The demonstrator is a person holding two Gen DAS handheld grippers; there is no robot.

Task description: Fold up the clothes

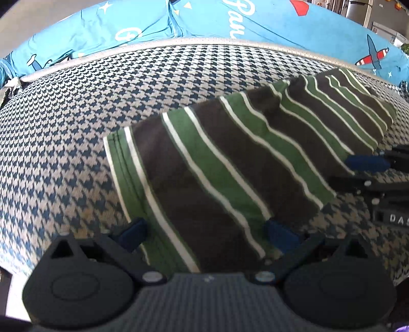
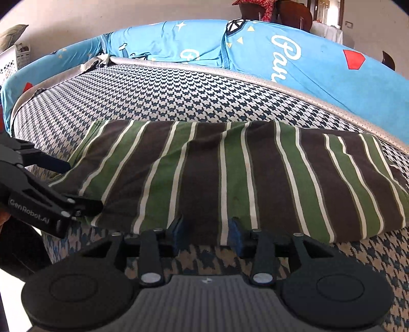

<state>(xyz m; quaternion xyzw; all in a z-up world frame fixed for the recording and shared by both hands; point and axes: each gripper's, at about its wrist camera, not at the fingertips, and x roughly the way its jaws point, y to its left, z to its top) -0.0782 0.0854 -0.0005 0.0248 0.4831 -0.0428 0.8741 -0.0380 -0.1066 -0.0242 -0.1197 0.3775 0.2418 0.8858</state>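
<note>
A folded garment (image 1: 230, 163) (image 2: 230, 176) with green, dark brown and white stripes lies flat on the houndstooth seat cushion (image 1: 76, 122) (image 2: 166, 99). My left gripper (image 1: 207, 232) is open wide, its blue pads (image 1: 133, 229) straddling one end of the garment. From the right wrist view it (image 2: 74, 184) shows at the left, one finger on each side of that end. My right gripper (image 2: 207, 229) is at the garment's near long edge, partly open with a narrow gap. Flat, unbunched cloth lies between its blue pads (image 2: 179, 227). It also shows at the right of the left wrist view (image 1: 358, 171).
Blue printed back cushions (image 1: 230, 23) (image 2: 294, 58) stand behind the seat, past a grey piped edge (image 1: 179, 42). A white slotted basket (image 2: 12, 61) is at the far left. The seat's front edge drops off below the grippers.
</note>
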